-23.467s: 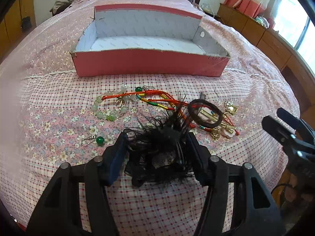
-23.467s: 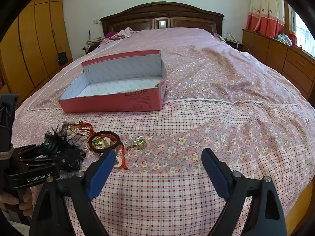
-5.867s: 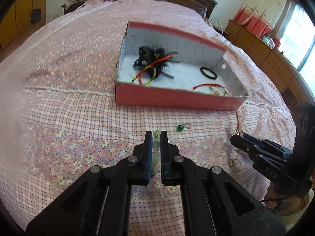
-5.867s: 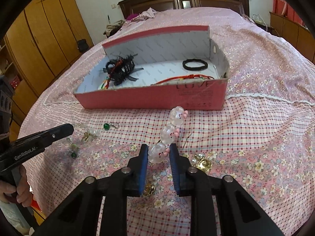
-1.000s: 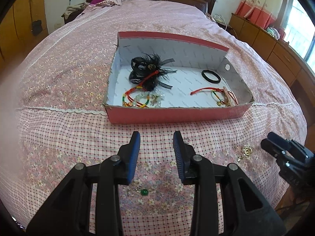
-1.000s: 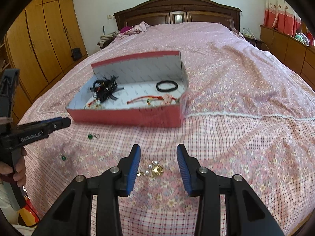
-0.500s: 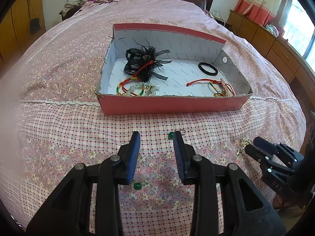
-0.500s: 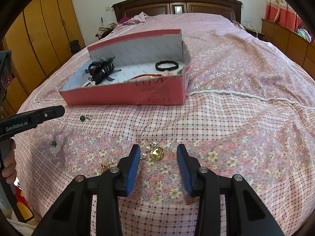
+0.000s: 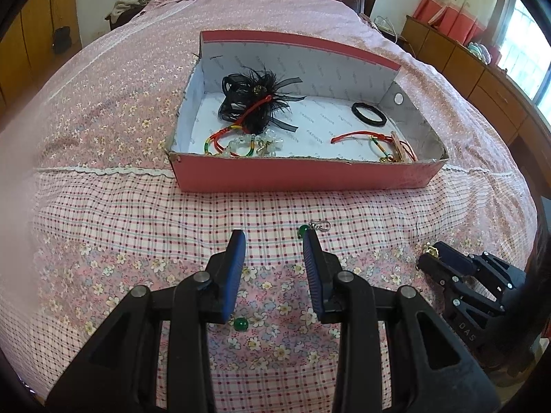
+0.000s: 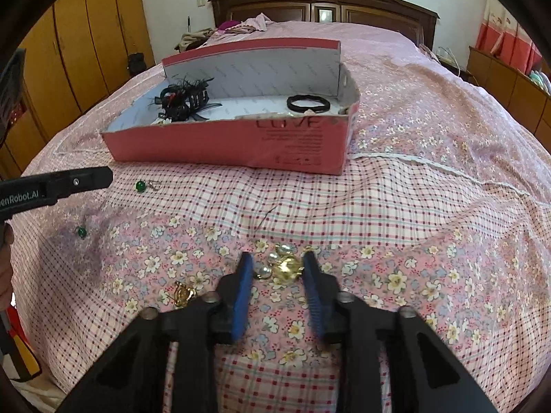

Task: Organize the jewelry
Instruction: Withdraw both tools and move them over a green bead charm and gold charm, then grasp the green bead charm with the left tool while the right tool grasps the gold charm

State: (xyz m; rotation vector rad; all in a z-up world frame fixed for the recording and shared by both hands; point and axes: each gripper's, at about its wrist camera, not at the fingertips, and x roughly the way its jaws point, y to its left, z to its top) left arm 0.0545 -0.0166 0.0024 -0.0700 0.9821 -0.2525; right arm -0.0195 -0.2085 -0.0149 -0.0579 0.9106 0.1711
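A pink cardboard box [image 9: 303,175] [image 10: 234,148] sits on the bed and holds a black feather clip [image 9: 256,98], beaded bracelets, red cords and a black hair tie [image 9: 369,113]. My left gripper [image 9: 273,241] is open over the bedspread, a green bead earring [image 9: 303,230] by its right fingertip and another green bead [image 9: 240,325] under it. My right gripper [image 10: 278,263] is open, its fingertips on either side of a gold and pearl earring [image 10: 286,265]. A second gold earring [image 10: 182,294] lies to its left.
The bed has a pink floral and checked cover [image 10: 413,206]. Wooden wardrobes [image 10: 69,51] stand on the left, a headboard [image 10: 323,0] at the back, low cabinets [image 9: 465,65] on the right. The left gripper also shows in the right wrist view [image 10: 100,177].
Both grippers have moved lower and closer to the bedspread. The right gripper's fingertips now flank the gold and pearl earring. The left gripper's tips have reached the green bead earring.
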